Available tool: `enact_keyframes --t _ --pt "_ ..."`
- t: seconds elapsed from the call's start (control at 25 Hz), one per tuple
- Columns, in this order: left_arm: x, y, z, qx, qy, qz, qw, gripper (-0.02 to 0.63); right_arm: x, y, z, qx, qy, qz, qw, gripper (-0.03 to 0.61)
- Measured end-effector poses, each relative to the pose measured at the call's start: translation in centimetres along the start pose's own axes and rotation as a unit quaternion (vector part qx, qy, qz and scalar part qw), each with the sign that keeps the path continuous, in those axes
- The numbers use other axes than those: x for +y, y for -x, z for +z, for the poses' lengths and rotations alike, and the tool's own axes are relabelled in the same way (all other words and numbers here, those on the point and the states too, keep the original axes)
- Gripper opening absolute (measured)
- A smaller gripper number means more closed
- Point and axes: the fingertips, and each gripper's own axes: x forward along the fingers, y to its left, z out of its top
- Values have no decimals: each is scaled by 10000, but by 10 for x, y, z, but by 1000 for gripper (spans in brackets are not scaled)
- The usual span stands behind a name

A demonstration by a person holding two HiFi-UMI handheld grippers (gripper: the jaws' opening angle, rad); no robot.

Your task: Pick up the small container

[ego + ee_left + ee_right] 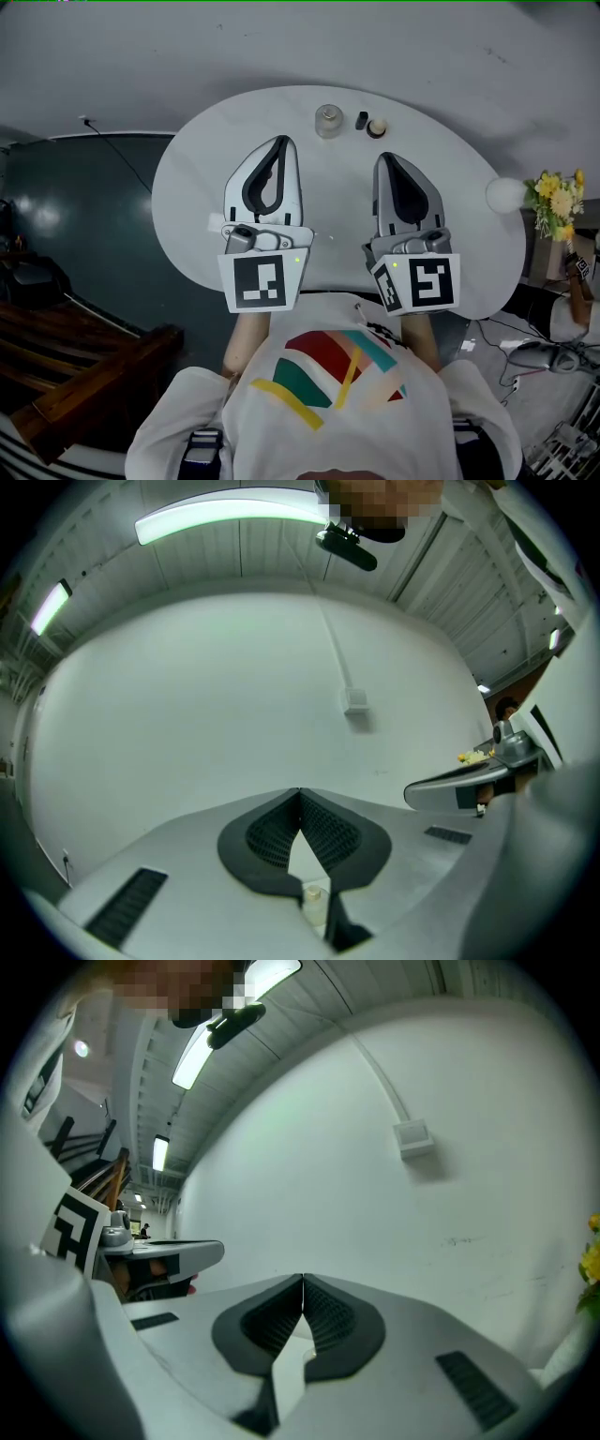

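A small clear glass container (pixel 328 122) stands at the far side of the white oval table (pixel 187 187). Beside it are a small black piece (pixel 362 120) and a round tan-topped cap (pixel 378 127). My left gripper (pixel 282 141) is shut and empty, with its tips just short and left of the container. My right gripper (pixel 387 157) is shut too, a little nearer than the cap. In the left gripper view the jaws meet (pixel 300 791), and a small pale capped container (pixel 314 900) shows through the gap below them. In the right gripper view the jaws (pixel 303 1279) hold nothing.
Yellow flowers (pixel 558 197) and a white ball-shaped object (pixel 506 194) sit off the table's right end. Dark floor and a wooden bench (pixel 84 366) lie to the left. A grey wall with a cable box (pixel 355 701) rises behind the table.
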Motion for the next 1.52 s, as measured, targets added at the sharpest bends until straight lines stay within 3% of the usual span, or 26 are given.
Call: enact_keyframes --t 0.68,1.08,1.36,1.52 --pt "4 -4 -4 82 -48 163 9998 15 1 -14 9 -150 -157 296 9993 14" --pt "17 -10 -18 278 -65 328 9991 15 8 -48 2 142 -405 845 9955 193" --pt "24 -23 -51 474 -54 374 9982 15 12 -75 -19 455 -394 993 9932 250" --pt "23 -29 -76 702 107 420 9966 15 8 -95 -40 715 -13 883 9935 268"
